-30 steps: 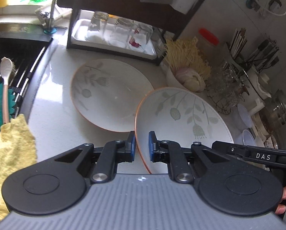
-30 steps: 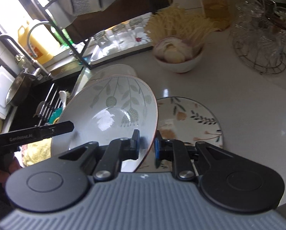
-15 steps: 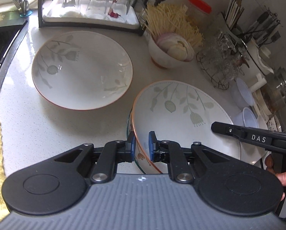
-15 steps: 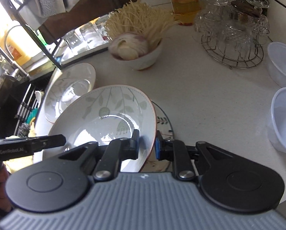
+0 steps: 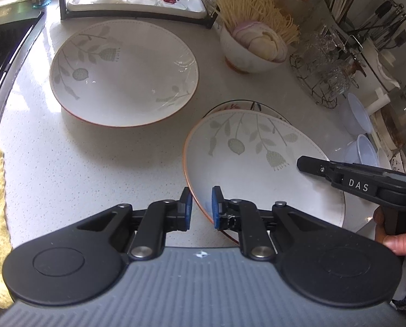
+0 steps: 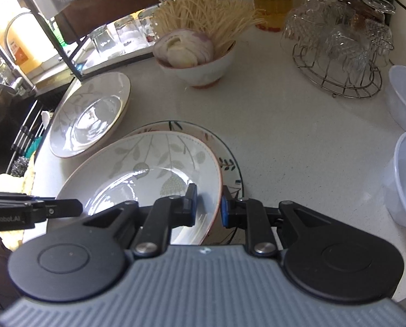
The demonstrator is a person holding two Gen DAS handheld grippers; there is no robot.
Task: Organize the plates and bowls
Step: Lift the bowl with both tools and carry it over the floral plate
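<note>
— Can you read anything from where you are?

— Yes. Through my left camera, white capitals "DAS" stand on the black side of my right gripper (image 5: 358,185).

— And from the other side?

— On the black arm of my left gripper (image 6: 26,214) there is small pale print, "GenRobot.AI".

— The yellow bottle (image 6: 20,46) by the window?

— It has an orange label, but that print is too blurred to read.

Two shallow white bowls with grey-green leaf prints and thin orange rims: one bowl (image 5: 124,70) flat on the speckled counter near the glass rack. The other bowl (image 5: 254,160) tilted over a dark-rimmed floral plate (image 6: 227,160), largely covering it.
</note>
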